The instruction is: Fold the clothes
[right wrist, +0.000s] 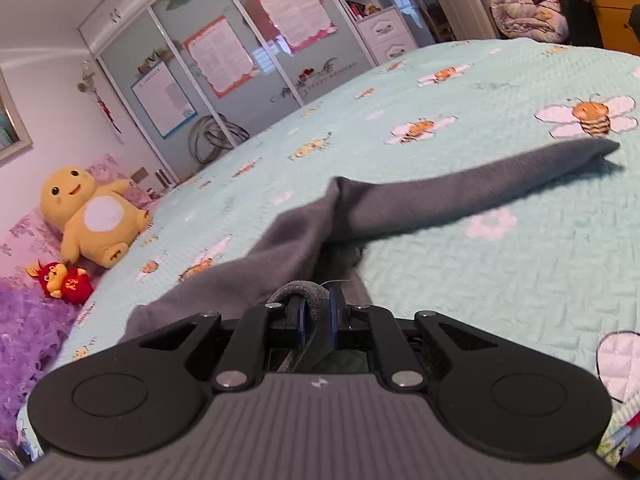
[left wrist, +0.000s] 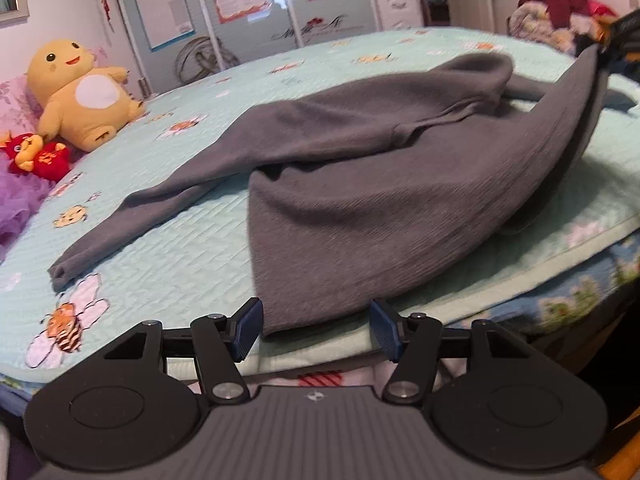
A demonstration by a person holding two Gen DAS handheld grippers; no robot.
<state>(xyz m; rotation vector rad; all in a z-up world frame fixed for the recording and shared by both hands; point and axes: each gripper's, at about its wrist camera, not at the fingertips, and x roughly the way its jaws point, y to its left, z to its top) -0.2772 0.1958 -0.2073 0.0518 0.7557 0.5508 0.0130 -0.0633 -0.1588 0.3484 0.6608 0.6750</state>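
The sweater (left wrist: 360, 184) lies on the bed (left wrist: 168, 240); the right tongs (right wrist: 318, 316) pinch its hem, raising that corner to fold over — the left tongs (left wrist: 316, 330) wait spread at the near hem.

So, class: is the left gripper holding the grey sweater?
No, the left gripper is open, its fingers either side of the sweater hem.
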